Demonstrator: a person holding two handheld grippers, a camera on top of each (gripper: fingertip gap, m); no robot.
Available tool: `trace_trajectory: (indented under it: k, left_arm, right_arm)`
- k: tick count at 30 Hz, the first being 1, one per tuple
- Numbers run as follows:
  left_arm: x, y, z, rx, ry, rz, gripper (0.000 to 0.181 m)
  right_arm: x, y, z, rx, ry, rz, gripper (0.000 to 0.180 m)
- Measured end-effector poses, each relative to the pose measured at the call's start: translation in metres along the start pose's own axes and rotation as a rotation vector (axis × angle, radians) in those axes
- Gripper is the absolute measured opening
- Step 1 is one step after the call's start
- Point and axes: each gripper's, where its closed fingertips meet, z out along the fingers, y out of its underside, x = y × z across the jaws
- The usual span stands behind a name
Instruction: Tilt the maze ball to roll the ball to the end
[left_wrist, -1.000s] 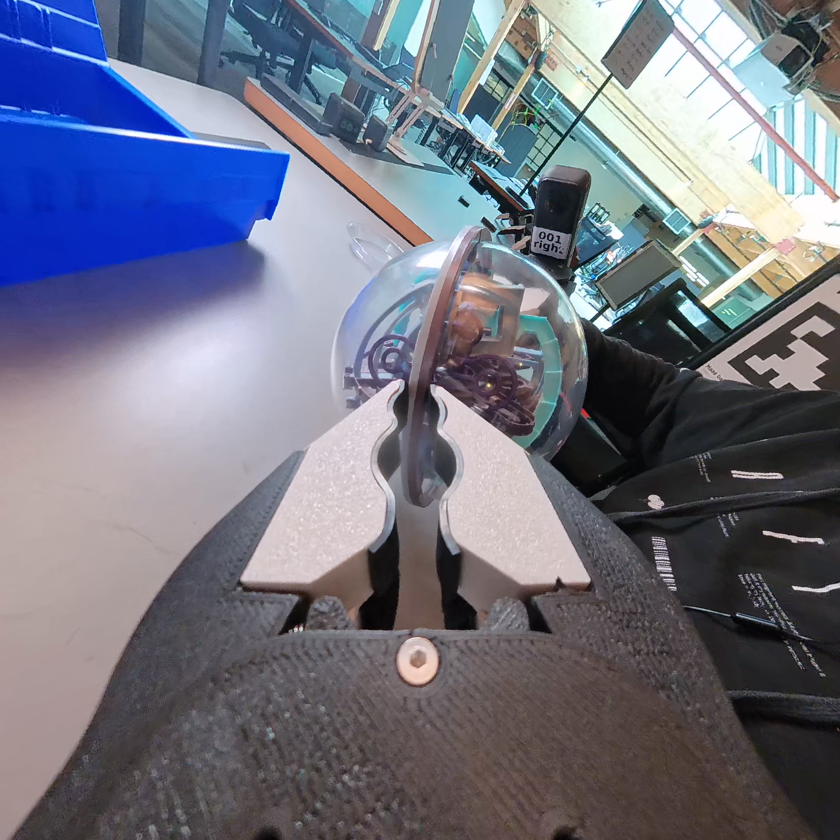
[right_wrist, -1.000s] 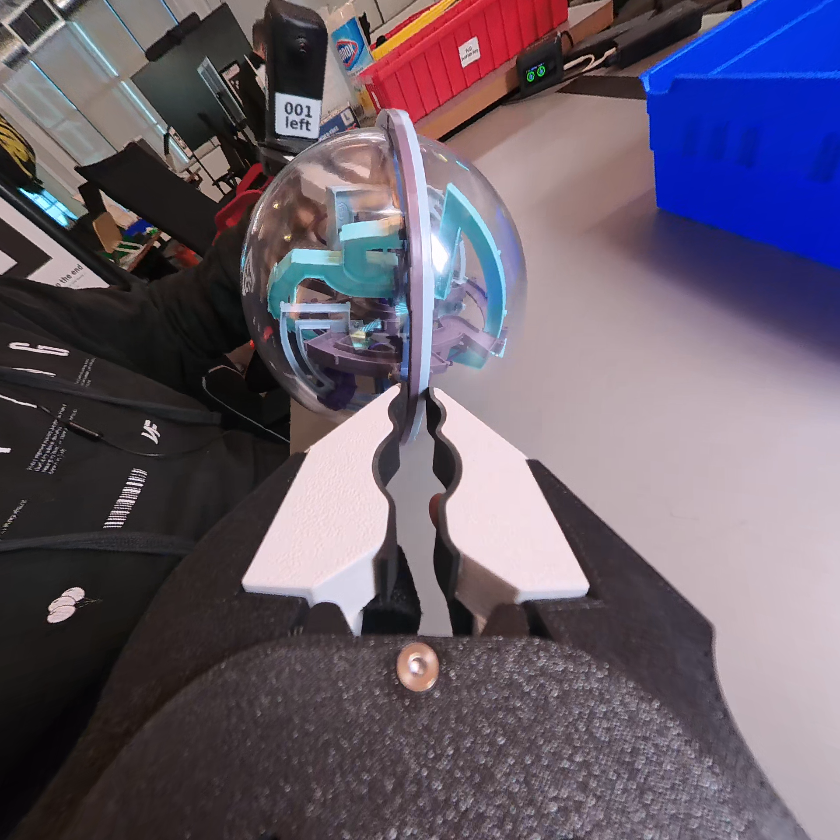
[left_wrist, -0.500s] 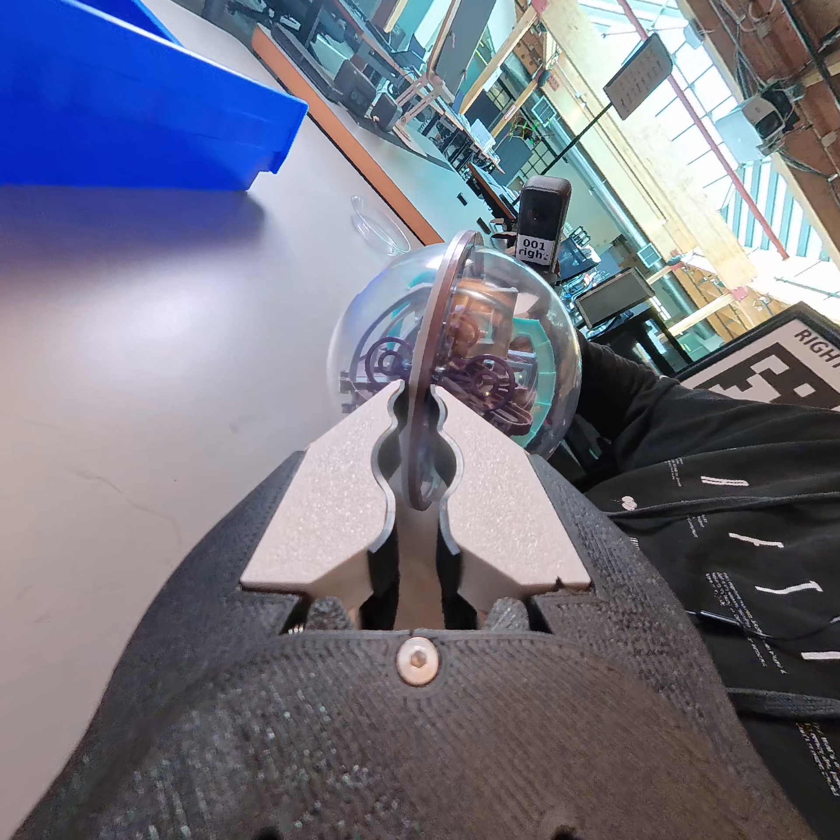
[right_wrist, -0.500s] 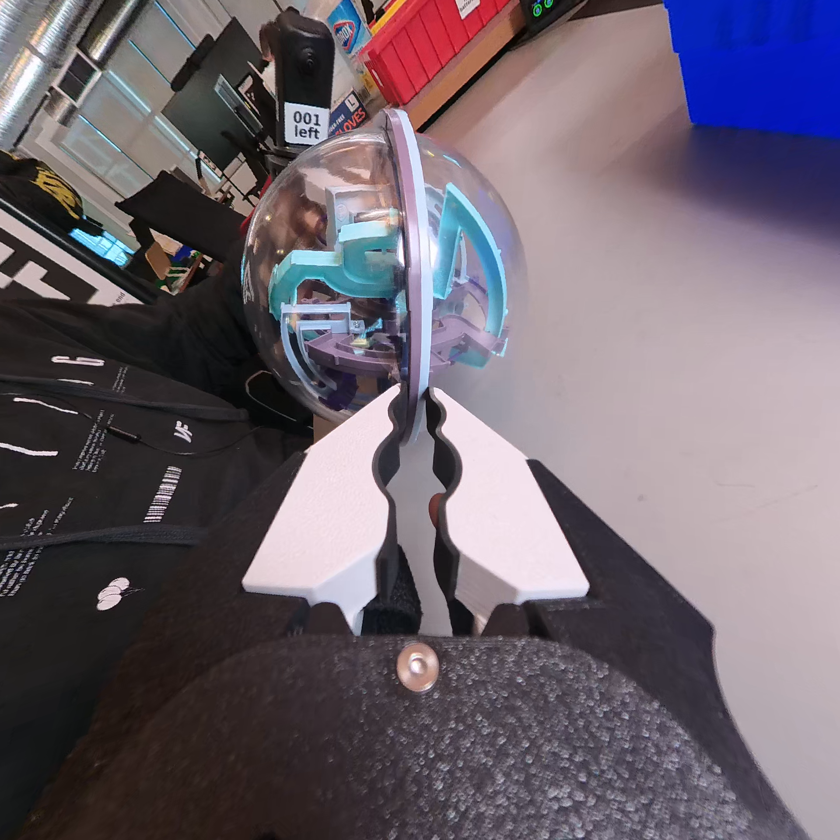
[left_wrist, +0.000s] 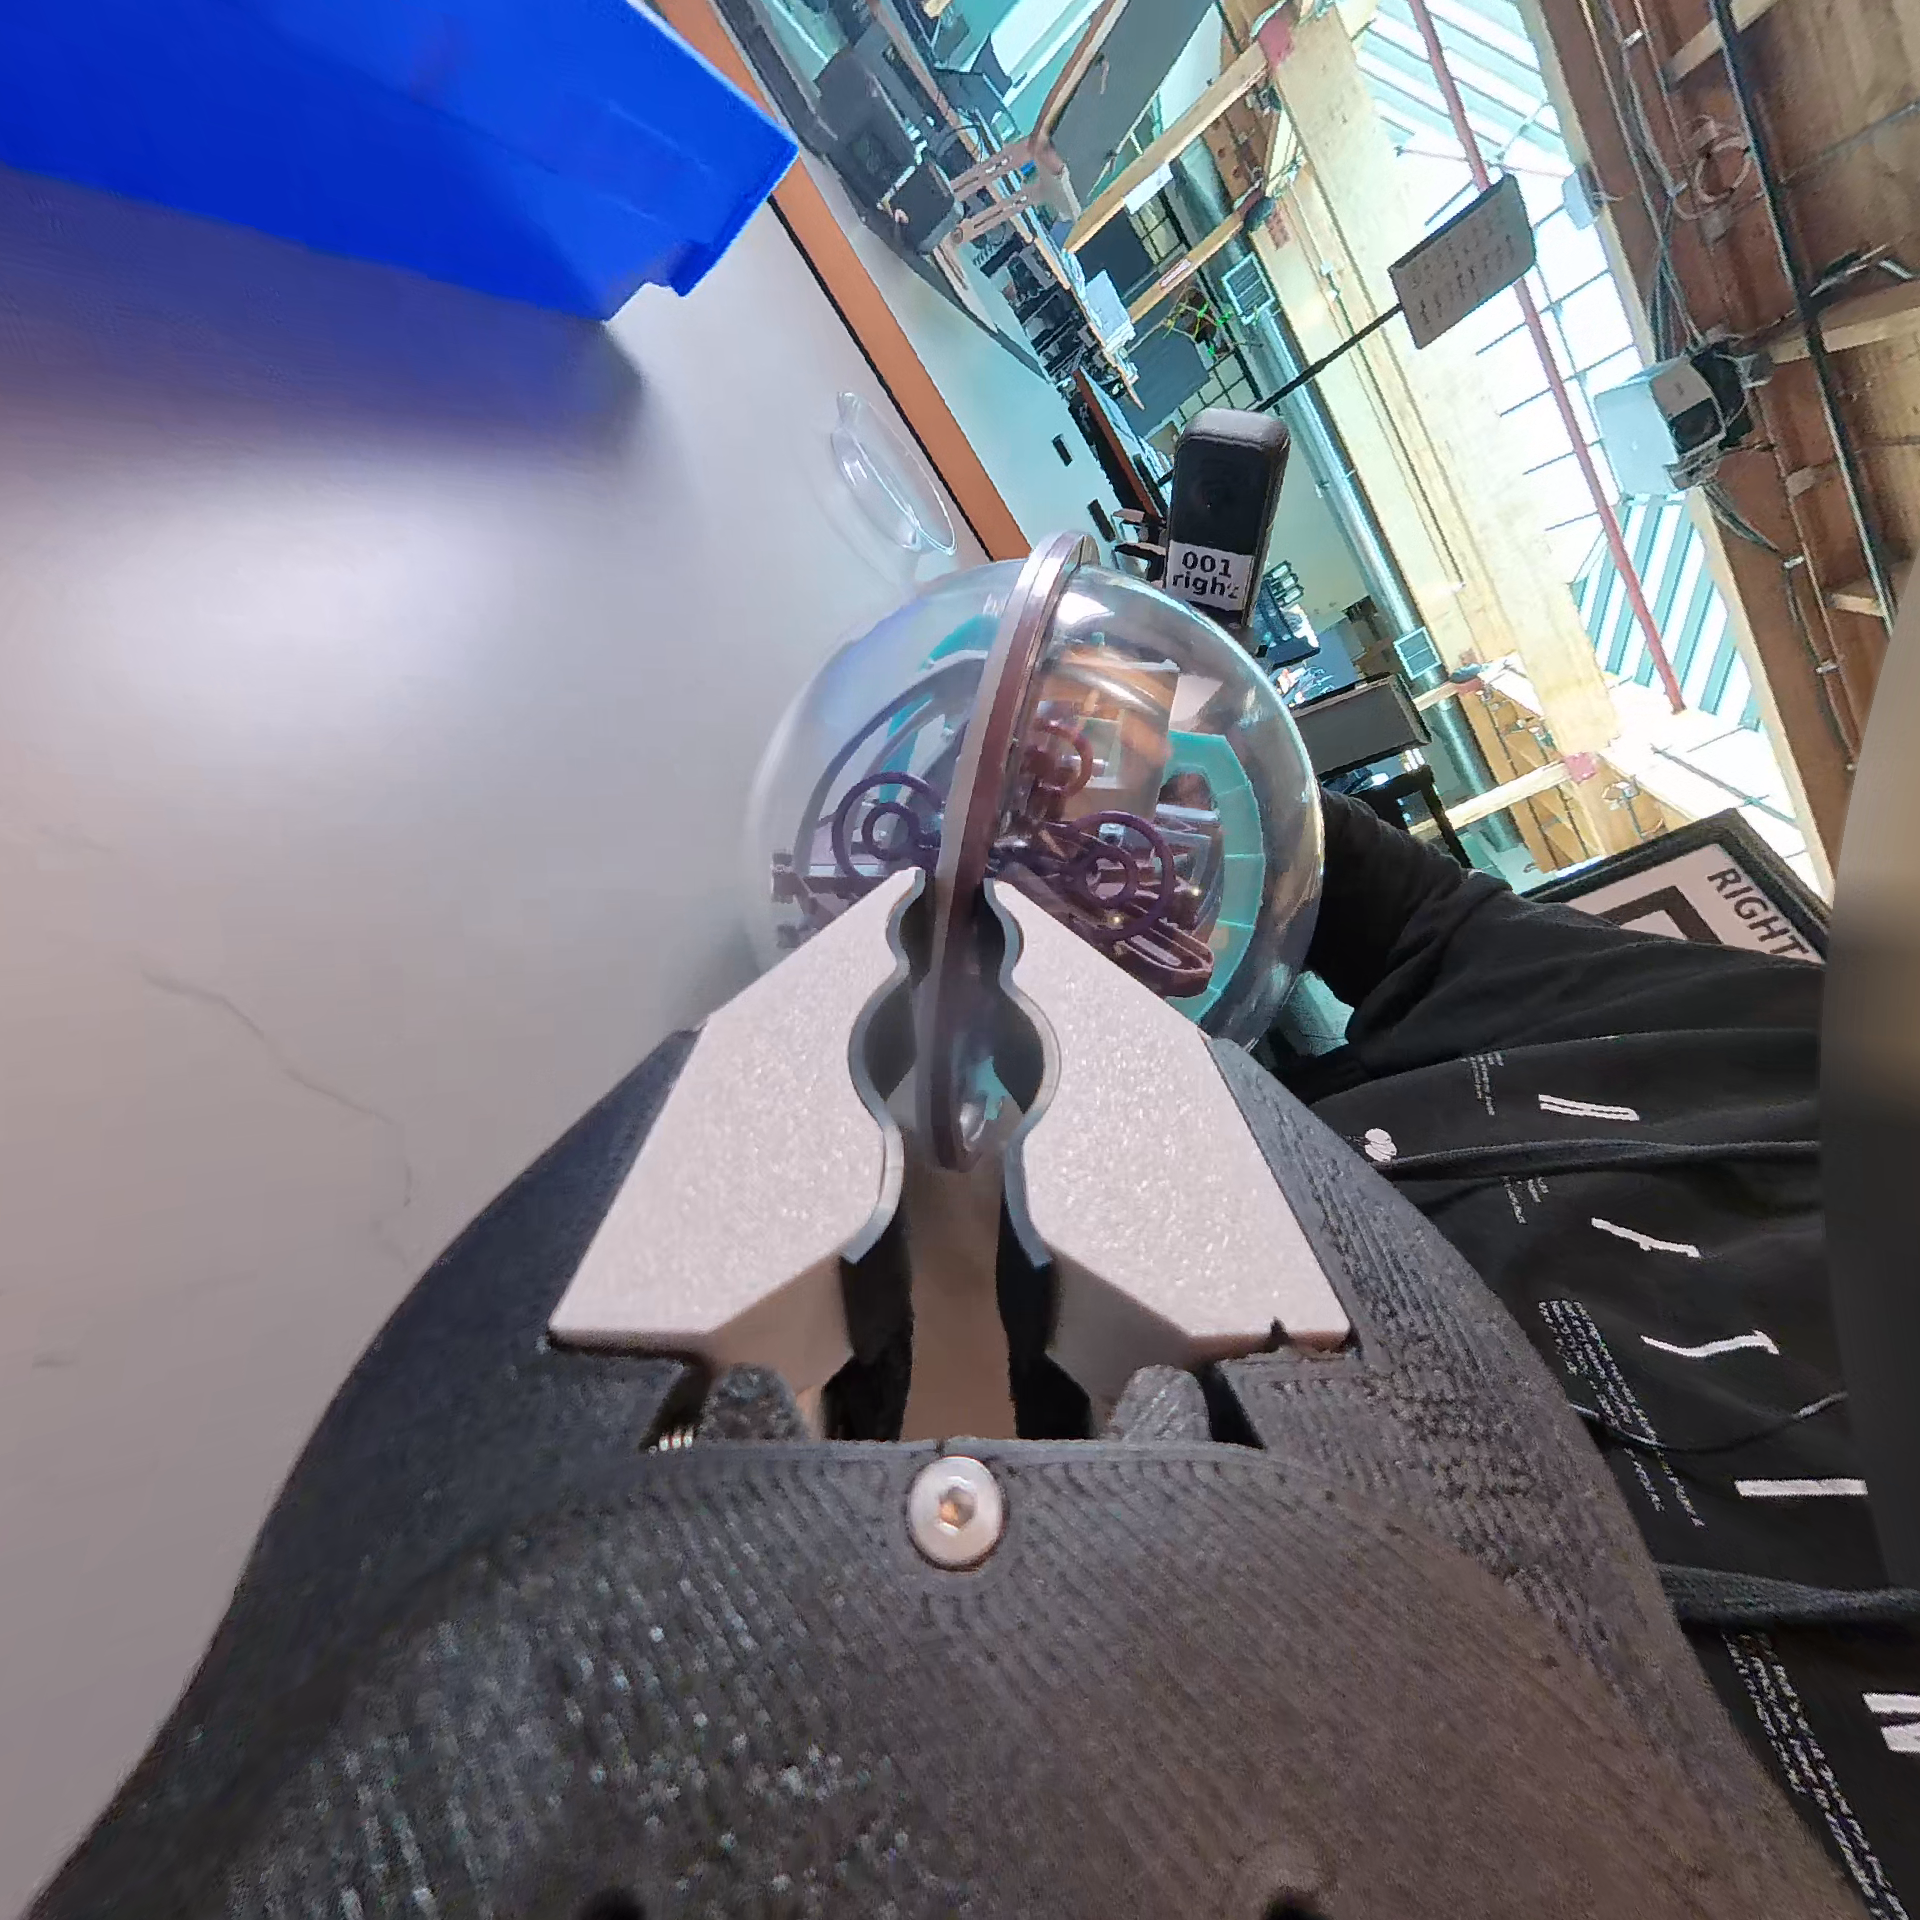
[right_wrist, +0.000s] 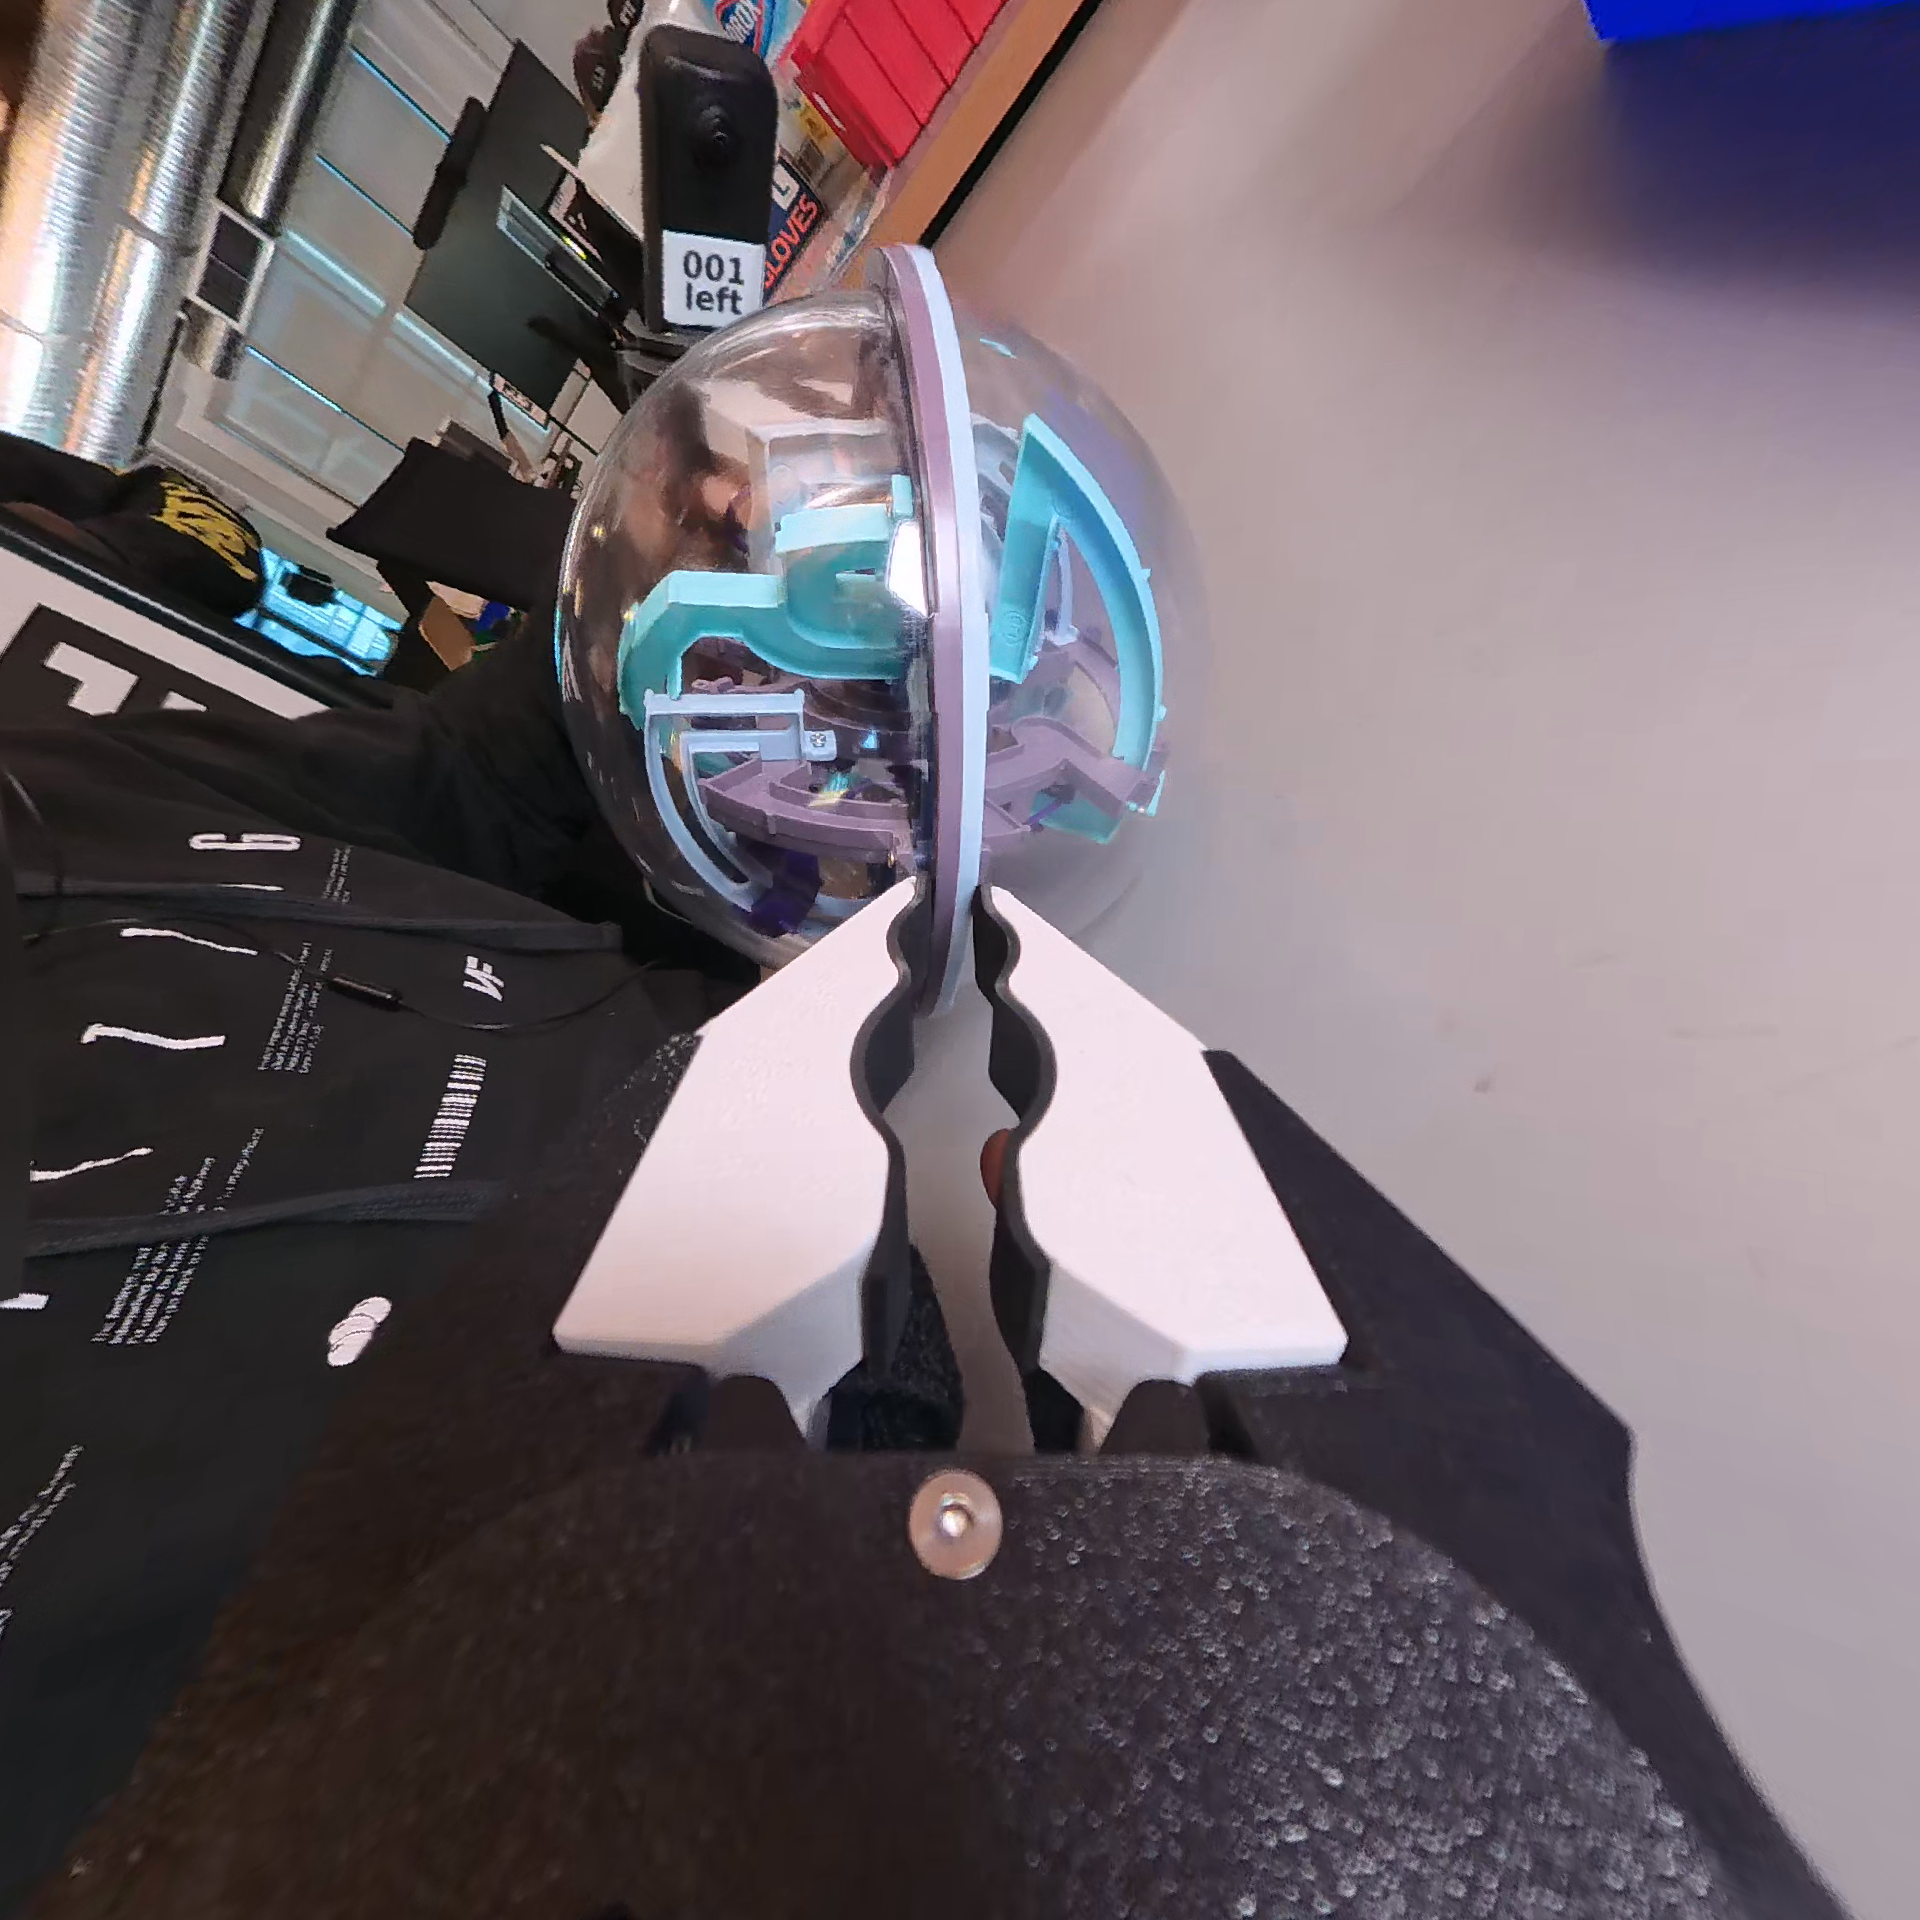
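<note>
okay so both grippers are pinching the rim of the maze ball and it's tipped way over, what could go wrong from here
1. The right gripper holds only the edge of the thin rim at its fingertips; more tilt could let the maze ball slip out. The left gripper has the rim seated deeper.
2. The sphere hangs above the grey table, so a slip probably means a drop.
3. The view is blurred, suggesting fast motion; the small ball inside could jump its track.

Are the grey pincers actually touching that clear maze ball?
Touching: the left wrist view shows the left gripper pinching the maze ball's rim between its fingertips.
</note>
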Motion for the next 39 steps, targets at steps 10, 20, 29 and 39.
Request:
trace_trajectory:
  k: [10, 20, 29, 39]
  left_arm:
    - [-0.010, -0.001, 0.002, -0.046, 0.010, -0.127, 0.007]
    - [-0.021, -0.010, 0.007, -0.085, 0.025, -0.215, 0.007]
    - [-0.030, -0.017, 0.010, -0.075, 0.050, -0.271, 0.007]
    - [-0.031, -0.021, 0.009, 0.032, 0.123, -0.229, 0.006]
  right_arm:
    - [0.003, -0.005, -0.001, -0.003, -0.032, 0.121, 0.005]
    - [0.015, -0.015, -0.002, -0.008, -0.062, 0.228, 0.005]
    - [0.023, -0.023, -0.002, -0.014, -0.078, 0.293, 0.005]
    - [0.025, -0.029, -0.002, 0.121, -0.085, 0.239, 0.006]
